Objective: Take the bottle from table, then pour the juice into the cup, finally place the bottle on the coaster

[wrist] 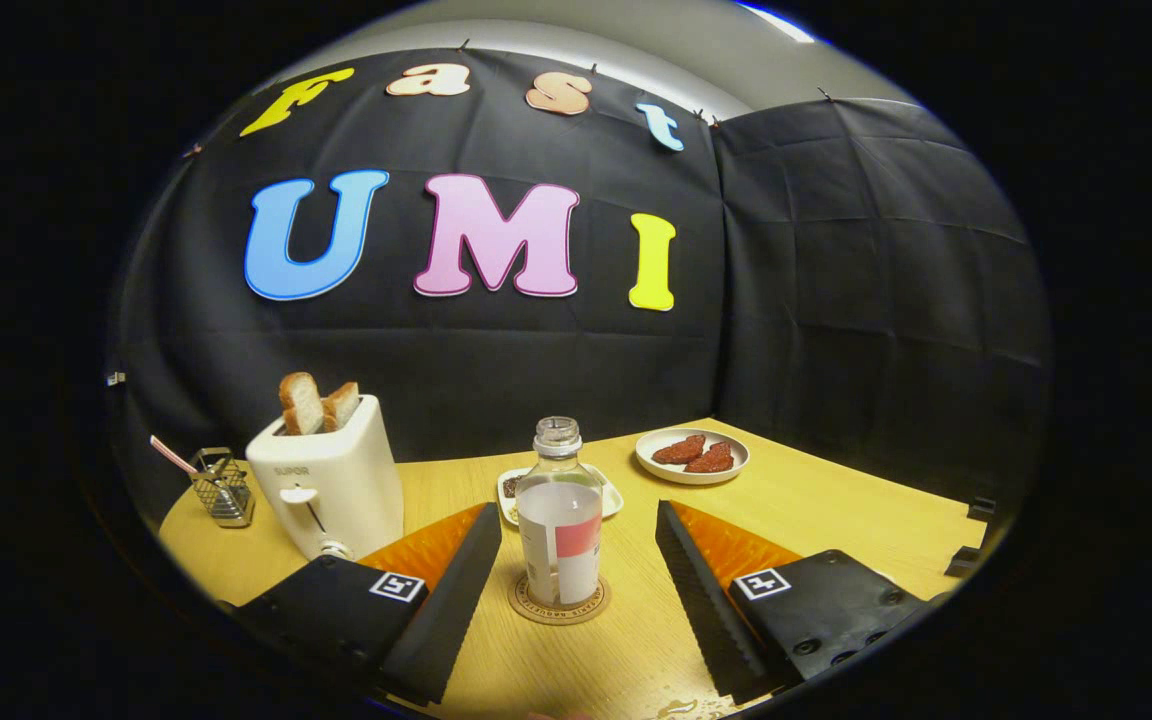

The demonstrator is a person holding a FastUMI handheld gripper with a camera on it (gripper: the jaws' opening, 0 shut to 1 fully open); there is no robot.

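One bottle (559,520) stands on one coaster (560,604), hiding most of a small dish (608,495) behind it. The hand-held gripper (576,545) is wide apart around the bottle, not touching.

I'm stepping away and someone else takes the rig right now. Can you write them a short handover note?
Gripper: fingers open, one on each side of the bottle, not touching it.
Bottle: upright on the coaster, cap off, between the fingers.
Cup: I can't make one out; a small dish sits just behind the bottle.
Done: bottle stands on the coaster.
Left: I can't tell if juice was poured; check that.
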